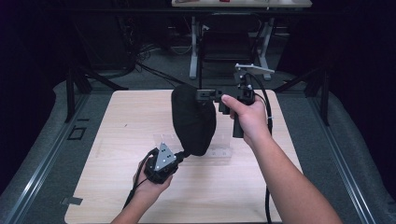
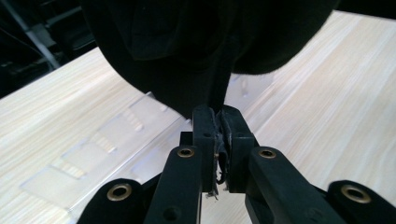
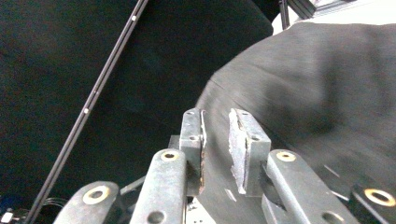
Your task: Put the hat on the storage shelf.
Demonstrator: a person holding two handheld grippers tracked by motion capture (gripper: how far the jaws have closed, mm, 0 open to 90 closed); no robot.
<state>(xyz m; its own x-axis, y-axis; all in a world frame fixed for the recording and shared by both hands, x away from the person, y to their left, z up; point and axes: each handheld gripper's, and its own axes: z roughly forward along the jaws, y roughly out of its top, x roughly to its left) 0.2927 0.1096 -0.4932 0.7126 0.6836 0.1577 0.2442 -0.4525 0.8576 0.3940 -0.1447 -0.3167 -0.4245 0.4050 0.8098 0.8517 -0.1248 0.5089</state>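
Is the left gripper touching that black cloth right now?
Touching. In the left gripper view the left gripper has its jaws shut on a fold of the black cloth, which hangs straight down between the pads.

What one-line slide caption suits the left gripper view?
Left gripper pinching the lower edge of a black fabric piece above a clear plastic holder on the wooden table.

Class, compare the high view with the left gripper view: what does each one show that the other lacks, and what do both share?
High view alone: the person's hands, the right gripper at the top of the black cloth, and the floor beyond the table. Left gripper view alone: the left gripper close up, jaws shut on a pinched fold of the cloth's lower edge. Both share the cloth, the wooden table and the clear plastic tray under the cloth.
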